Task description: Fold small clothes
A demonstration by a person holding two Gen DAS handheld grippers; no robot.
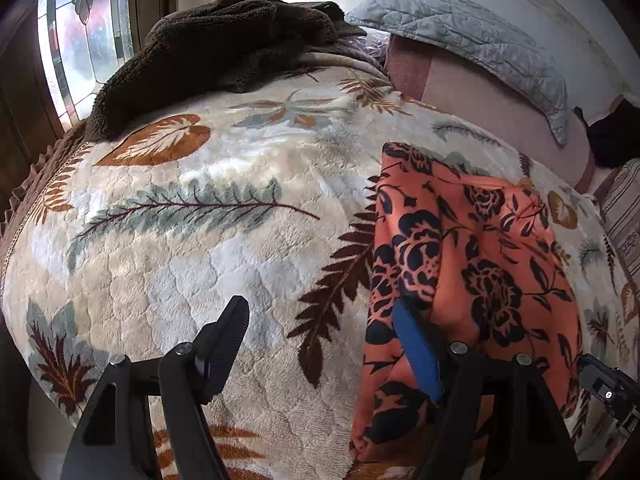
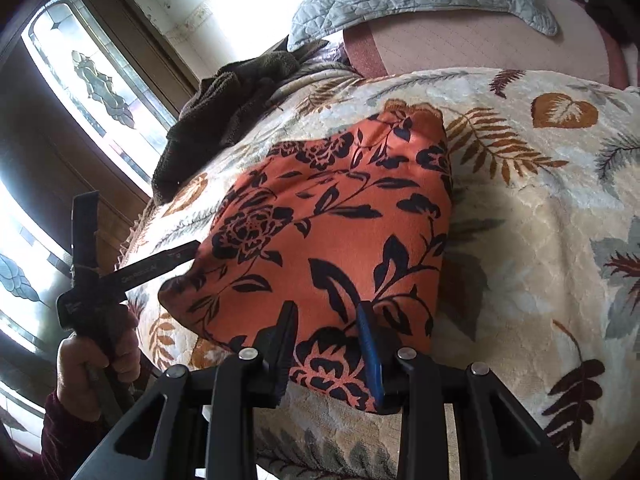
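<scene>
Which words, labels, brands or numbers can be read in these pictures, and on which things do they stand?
Pale lettering on the black bar of the left gripper, seen from the right wrist camera: too blurred to read.
Orange floral garment: printed pattern only, no words.
Leaf-patterned blanket: no words.
No other text shows in either view.

Left gripper [image 1: 320, 344] tilts downward, jaws spread wide; right gripper [image 2: 328, 344] tilts downward, jaws partly closed.

Smooth orange floral cloth [image 2: 332, 232] lies on a plush, quilted fleece blanket [image 1: 200, 248] beside a nubbly brown throw [image 1: 224, 40].
</scene>
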